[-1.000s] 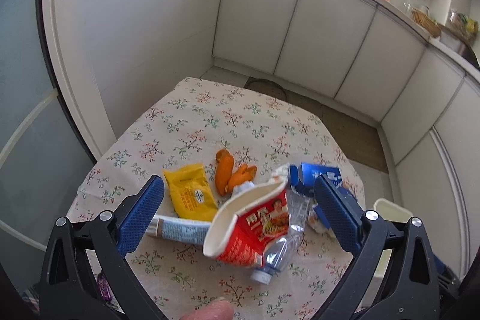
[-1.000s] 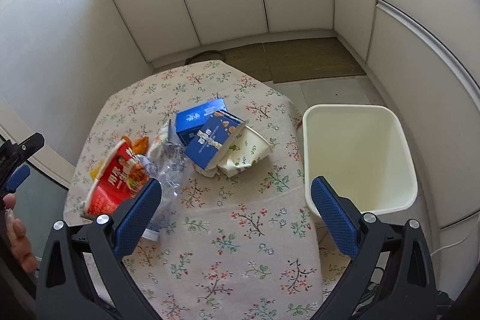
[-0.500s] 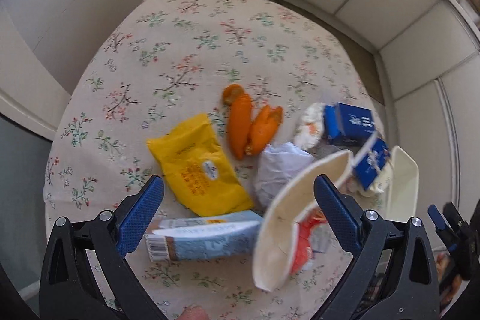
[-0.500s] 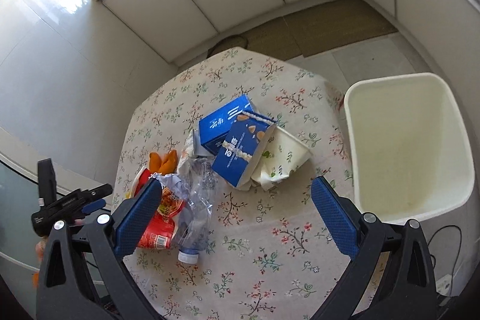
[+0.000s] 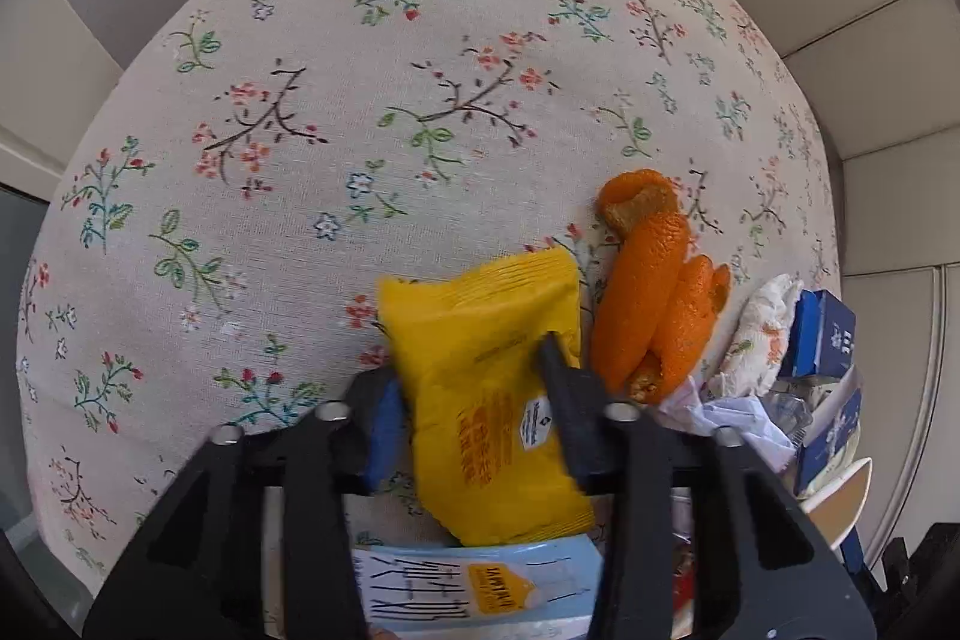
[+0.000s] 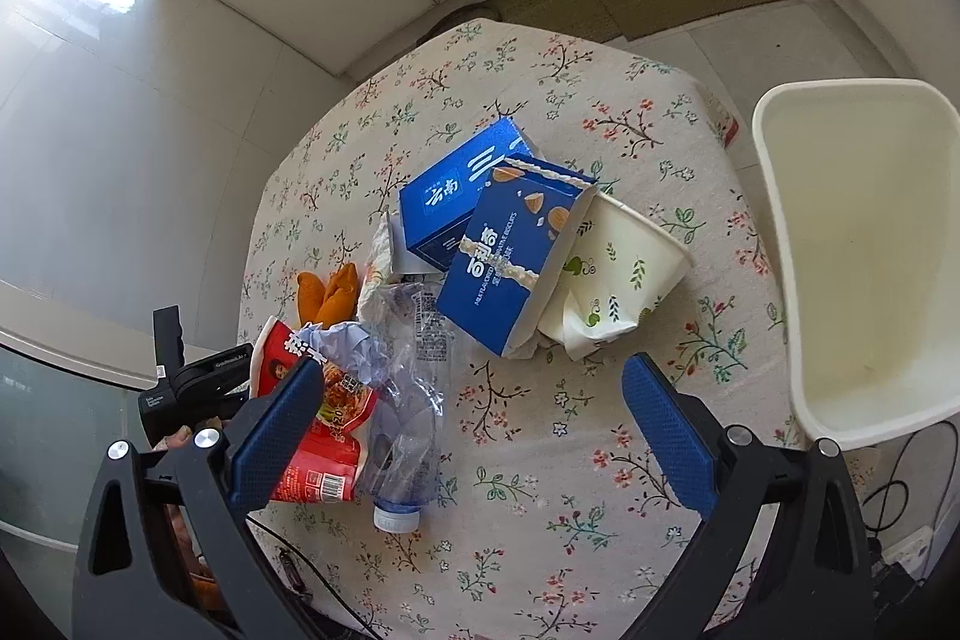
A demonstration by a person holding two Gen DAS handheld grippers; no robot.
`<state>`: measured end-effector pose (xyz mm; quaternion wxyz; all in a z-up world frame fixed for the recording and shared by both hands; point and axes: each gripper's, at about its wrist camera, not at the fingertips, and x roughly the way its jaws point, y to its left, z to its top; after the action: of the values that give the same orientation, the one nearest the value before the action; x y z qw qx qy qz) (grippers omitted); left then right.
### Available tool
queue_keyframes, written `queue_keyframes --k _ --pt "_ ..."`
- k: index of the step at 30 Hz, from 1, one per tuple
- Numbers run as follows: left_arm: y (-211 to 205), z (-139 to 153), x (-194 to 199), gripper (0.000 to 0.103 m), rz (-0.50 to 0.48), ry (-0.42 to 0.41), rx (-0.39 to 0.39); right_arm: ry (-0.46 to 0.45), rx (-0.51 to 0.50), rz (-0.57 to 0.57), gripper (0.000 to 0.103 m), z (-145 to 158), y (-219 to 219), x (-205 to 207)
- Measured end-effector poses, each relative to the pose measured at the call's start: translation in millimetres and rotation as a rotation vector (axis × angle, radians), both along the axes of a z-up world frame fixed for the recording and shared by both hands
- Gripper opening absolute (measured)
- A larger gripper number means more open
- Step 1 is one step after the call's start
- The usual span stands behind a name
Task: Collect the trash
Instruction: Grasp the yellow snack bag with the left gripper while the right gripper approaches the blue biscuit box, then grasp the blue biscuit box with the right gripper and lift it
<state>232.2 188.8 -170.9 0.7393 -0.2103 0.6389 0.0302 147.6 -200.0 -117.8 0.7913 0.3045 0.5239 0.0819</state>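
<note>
On the floral-cloth table [image 5: 420,40], left side of the litter heap: left claw [image 5: 474,400] pointing steeply down, jaws closing on the yellow snack packet [image 5: 480,340], which sits between them. Both fingers already touch its sides; the film bulges a little between them. Packet lies flat on the cloth, its lower end overlapping a pale blue carton [image 5: 480,592], orange peel [image 5: 654,304] just beside it on the right.

Right claw [image 6: 468,430] spread wide, holding nothing, hovering above the table near the crushed clear bottle [image 6: 408,400] and red noodle cup [image 6: 312,436]. Blue boxes [image 6: 504,232] and a paper cup [image 6: 618,274] lie further in. White bin [image 6: 780,244] stands off the table edge to the right; looks empty.

Doing the grab well, as I judge it: packet is thin and slippery, so finish the squeeze across its middle before lifting. Lift straight up to clear the carton and peel without dragging them. Then carry across the heap to the bin, staying out of the right claw's path.

Against a second ago: left claw then stood wide and higher, with the whole heap and the cabinets in view. Now it has dropped close, tipped downward and narrowed onto the packet. Right claw has eased lower and nearer the heap, equally spread.
</note>
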Motion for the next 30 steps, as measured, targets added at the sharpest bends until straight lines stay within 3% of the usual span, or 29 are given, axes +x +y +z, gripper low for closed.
queue_keyframes --k 7,14,18,22,25,30 --pt "-1 43 -13 0.007 -0.013 -0.128 -0.054 -0.001 0.03 -0.01 0.097 -1 5 16" --pt "-5 113 -36 0.006 -0.029 -0.384 -0.111 0.0 -0.035 -0.073 0.097 10 -10 63" --pt "-25 138 -44 0.006 -0.106 -0.488 -0.101 0.083 -0.034 -0.098 0.097 -4 -20 68" --pt "-36 147 -52 0.006 -0.154 -0.521 -0.107 0.185 -0.055 -0.109 0.093 -33 -10 69" --pt "-35 152 -56 0.006 -0.175 -0.539 -0.117 0.183 -0.05 -0.165 0.092 -37 -11 68" --pt "-38 143 -56 0.006 -0.184 -0.527 -0.123 0.187 -0.063 -0.141 0.089 -45 -3 72"
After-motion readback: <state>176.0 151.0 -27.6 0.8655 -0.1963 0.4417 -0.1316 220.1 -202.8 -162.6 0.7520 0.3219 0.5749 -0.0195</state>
